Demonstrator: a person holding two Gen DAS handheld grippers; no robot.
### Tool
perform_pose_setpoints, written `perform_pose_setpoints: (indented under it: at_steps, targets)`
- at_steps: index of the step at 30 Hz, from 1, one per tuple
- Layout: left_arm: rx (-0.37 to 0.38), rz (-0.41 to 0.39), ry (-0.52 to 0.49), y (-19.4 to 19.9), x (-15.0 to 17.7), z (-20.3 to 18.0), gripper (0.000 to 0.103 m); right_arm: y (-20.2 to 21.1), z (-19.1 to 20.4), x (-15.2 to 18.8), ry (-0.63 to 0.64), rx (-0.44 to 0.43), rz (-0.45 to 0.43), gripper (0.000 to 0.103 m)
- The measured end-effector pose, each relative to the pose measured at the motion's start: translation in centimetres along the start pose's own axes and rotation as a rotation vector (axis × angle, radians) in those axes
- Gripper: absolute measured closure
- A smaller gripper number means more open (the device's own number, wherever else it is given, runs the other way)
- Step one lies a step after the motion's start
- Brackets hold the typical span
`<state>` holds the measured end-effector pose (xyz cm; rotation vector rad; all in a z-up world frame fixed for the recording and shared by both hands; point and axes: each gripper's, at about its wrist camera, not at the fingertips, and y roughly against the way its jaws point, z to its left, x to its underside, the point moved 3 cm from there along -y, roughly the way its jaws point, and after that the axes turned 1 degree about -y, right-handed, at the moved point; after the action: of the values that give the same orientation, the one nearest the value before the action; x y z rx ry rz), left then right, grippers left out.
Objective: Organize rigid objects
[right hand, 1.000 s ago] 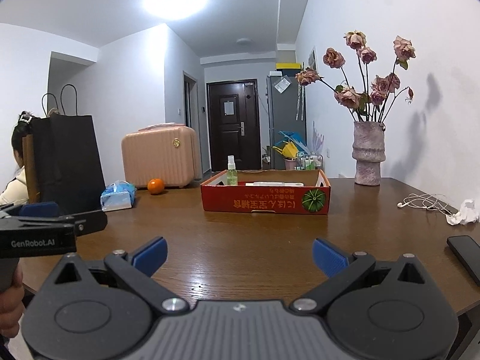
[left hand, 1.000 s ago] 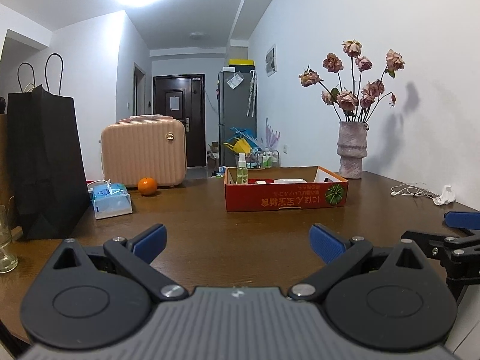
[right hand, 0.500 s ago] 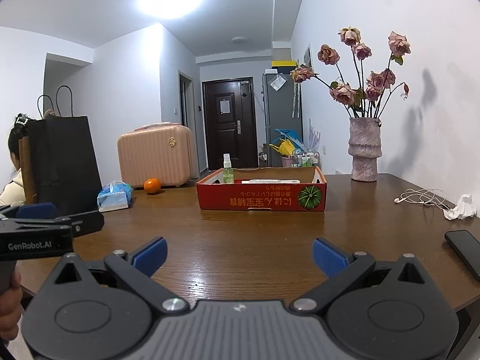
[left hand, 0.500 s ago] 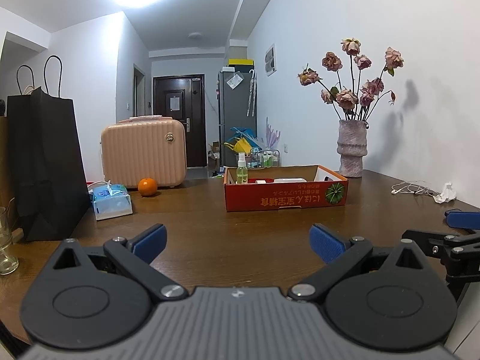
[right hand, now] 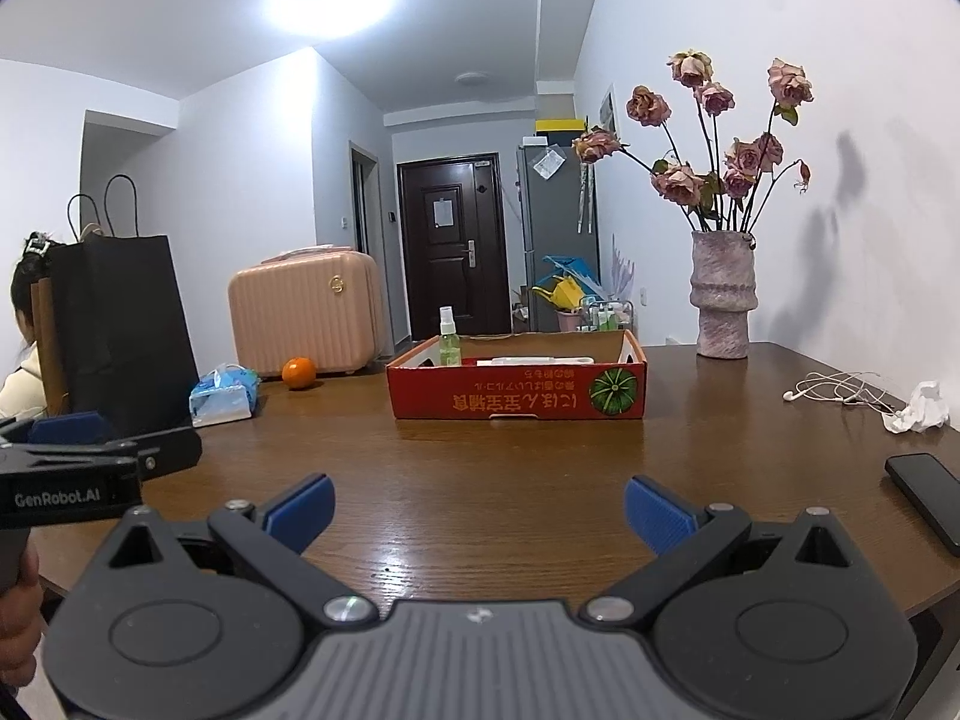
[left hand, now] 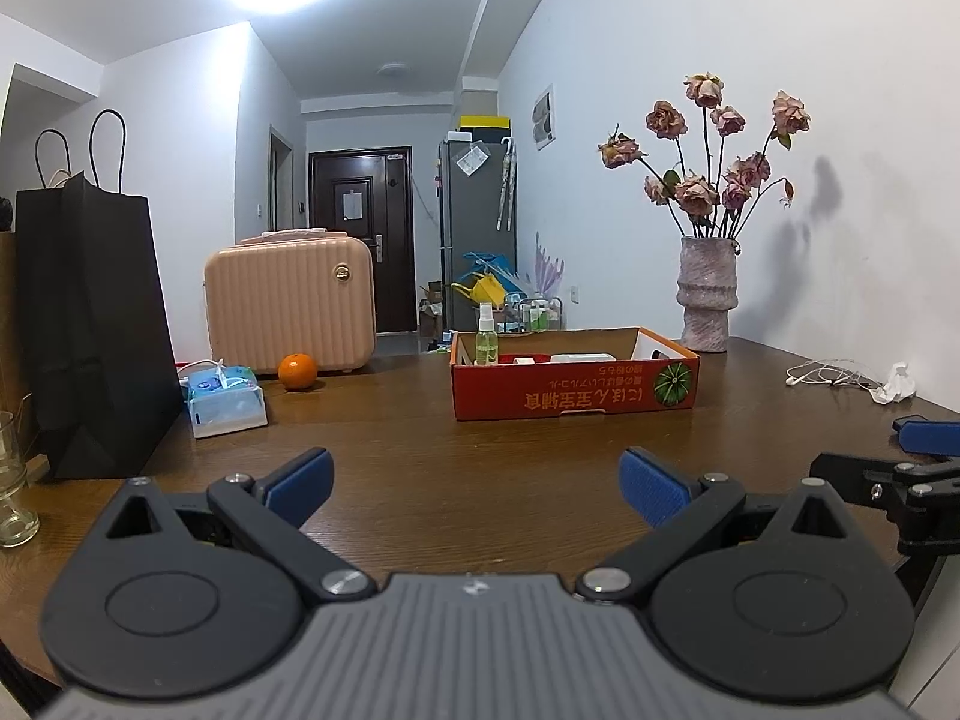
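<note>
A red cardboard box stands in the middle of the brown table. A green spray bottle and some white items stand in it. An orange lies left of the box. My left gripper is open and empty, near the table's front edge. My right gripper is open and empty, to the right of the left one. Each gripper shows at the edge of the other's view.
A black paper bag, a blue tissue pack and a pink case stand at the left. A glass is at far left. A vase of roses, white earphones, crumpled paper and a black phone are at the right.
Both grippers have shifted slightly; the view has drifted a little. Both stay open and empty. Nothing on the table has moved.
</note>
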<state>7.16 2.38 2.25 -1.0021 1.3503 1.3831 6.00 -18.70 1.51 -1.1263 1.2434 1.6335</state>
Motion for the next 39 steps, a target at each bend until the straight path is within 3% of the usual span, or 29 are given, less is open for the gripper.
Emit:
perform_pose_setpoints:
  at_steps: [39]
  targets:
    - [0.011, -0.016, 0.010, 0.18, 0.14, -0.82, 0.000, -0.29, -0.78, 0.39, -0.019, 0.013, 0.011, 0.000]
